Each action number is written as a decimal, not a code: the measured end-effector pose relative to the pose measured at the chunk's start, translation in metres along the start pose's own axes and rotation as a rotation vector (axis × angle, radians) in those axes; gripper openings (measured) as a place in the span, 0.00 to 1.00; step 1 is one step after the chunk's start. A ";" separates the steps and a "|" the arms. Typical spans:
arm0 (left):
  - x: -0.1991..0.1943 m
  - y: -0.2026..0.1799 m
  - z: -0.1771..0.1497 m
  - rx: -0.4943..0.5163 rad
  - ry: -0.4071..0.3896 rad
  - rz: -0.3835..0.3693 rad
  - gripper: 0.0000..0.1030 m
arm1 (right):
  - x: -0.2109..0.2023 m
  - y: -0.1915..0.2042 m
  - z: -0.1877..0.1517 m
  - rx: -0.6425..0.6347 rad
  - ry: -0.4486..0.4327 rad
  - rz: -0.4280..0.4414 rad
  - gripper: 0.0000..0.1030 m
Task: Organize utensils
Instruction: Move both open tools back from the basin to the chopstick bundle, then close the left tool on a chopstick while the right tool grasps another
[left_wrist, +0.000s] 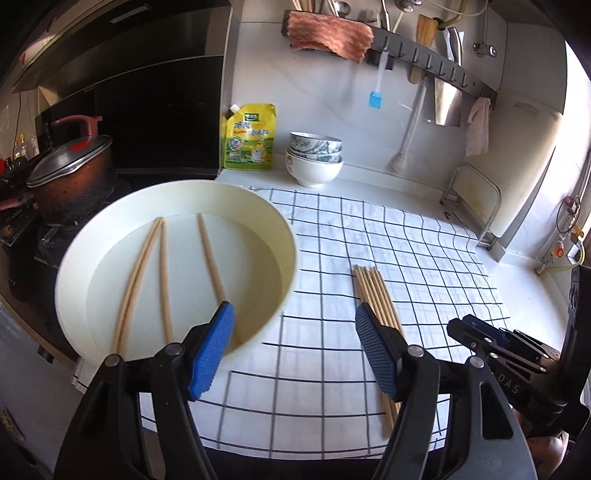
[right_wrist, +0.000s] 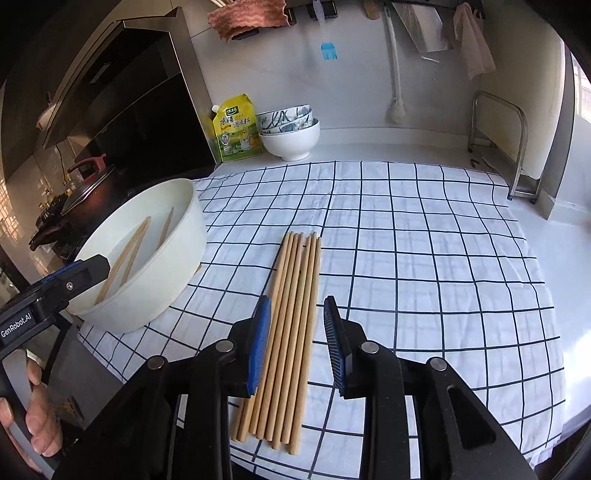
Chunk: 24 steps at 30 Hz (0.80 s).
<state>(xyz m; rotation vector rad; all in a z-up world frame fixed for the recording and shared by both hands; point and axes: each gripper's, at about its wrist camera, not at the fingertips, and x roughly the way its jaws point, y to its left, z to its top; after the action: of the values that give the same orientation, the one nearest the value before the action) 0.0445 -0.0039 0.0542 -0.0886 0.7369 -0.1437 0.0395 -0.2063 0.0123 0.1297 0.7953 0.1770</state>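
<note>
Lay in a tidy bundle of wooden chopsticks on the checked cloth, side by side, tips roughly level at the far end, near ends a little staggered. Seen also from the left wrist as the same bundle, partly hidden behind a blue pad. Straddled by the right gripper, jaws parted to a middling gap, one blue pad on each side of the bundle, nothing clamped; whether the pads touched the outer sticks could not be told. Rested apart from these, four more chopsticks inside the cream bowl, two of them meeting at the far tips, the others lying singly. Glimpsed from the right wrist too, the same loose sticks leaning inside the bowl, itself standing on the left edge of the cloth. Hovered at the bowl's near rim, the left gripper, spread wide and empty, its left pad over the rim, its right pad over the bundle. Gripped at the lower left of the right-wrist view by a bare hand.

Stood farther back by the wall: a stack of bowls and, just beside it, a yellow refill pouch. Hung above, a blue silicone brush and a reddish cloth on the rail. Sat to the left on the stove, a lidded pot.
</note>
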 end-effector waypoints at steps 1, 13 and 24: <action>0.002 -0.005 -0.002 0.002 0.006 -0.004 0.65 | 0.000 -0.002 -0.002 -0.003 0.002 -0.001 0.28; 0.016 -0.042 -0.032 0.044 0.068 -0.009 0.67 | 0.027 -0.016 -0.025 -0.030 0.074 -0.006 0.28; 0.027 -0.037 -0.039 0.016 0.084 0.029 0.72 | 0.045 -0.009 -0.028 -0.075 0.107 -0.007 0.30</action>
<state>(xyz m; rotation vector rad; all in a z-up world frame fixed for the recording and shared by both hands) 0.0339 -0.0462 0.0127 -0.0567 0.8207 -0.1264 0.0513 -0.2045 -0.0406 0.0471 0.8949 0.2078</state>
